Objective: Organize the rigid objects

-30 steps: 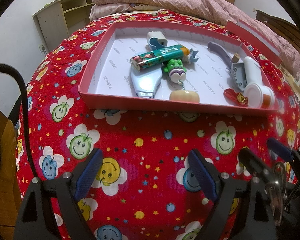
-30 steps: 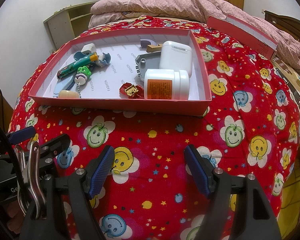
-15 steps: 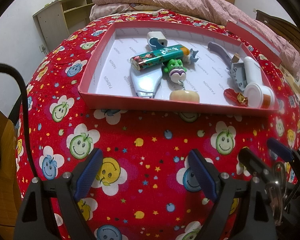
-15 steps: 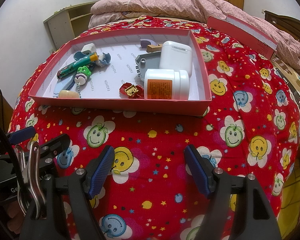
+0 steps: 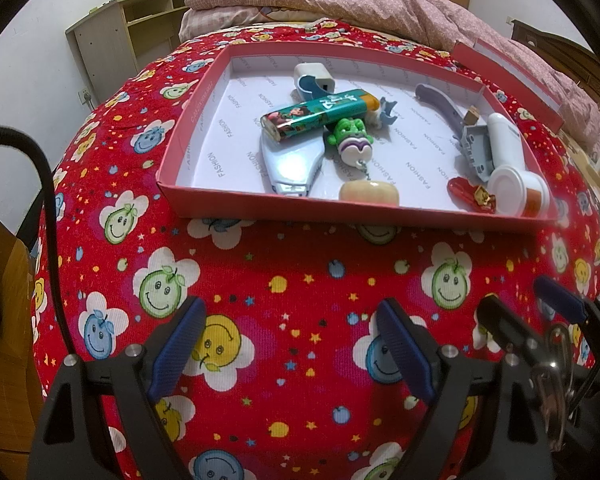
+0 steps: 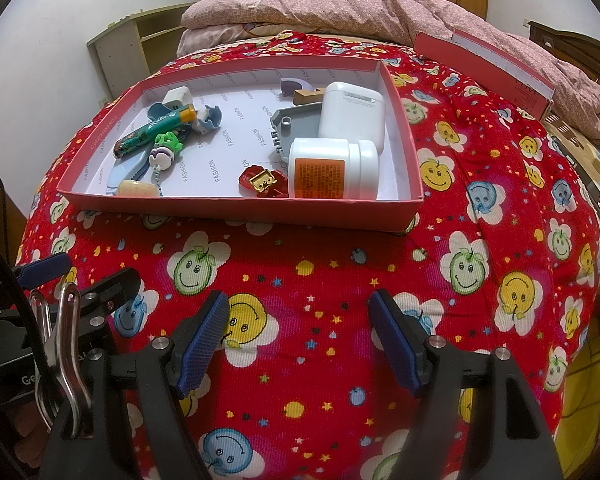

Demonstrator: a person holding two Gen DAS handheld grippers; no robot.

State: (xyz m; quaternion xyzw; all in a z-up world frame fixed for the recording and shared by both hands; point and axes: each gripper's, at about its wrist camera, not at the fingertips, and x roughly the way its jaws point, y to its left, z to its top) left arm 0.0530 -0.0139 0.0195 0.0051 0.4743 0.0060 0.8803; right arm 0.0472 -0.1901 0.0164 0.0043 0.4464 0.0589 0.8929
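Observation:
A shallow red box (image 5: 364, 210) (image 6: 236, 210) with a white inside sits on the red smiley-print bed cover. In it lie a green tube (image 5: 320, 116) (image 6: 152, 134), a green and purple toy keychain (image 5: 350, 142) (image 6: 165, 150), a beige oval piece (image 5: 369, 196), a pale blue tool (image 5: 290, 164), a white bottle on its side (image 6: 332, 168) (image 5: 514, 192), a white case (image 6: 352, 114), a grey plastic part (image 6: 294, 128) and a red and gold trinket (image 6: 262, 180). My left gripper (image 5: 288, 350) and right gripper (image 6: 300, 340) are open and empty, side by side in front of the box.
A red box lid (image 6: 484, 60) lies at the back right near a pink quilt (image 6: 340, 4). A wooden shelf unit (image 5: 132, 36) stands against the wall at the left. The bed edge drops off at the left and right.

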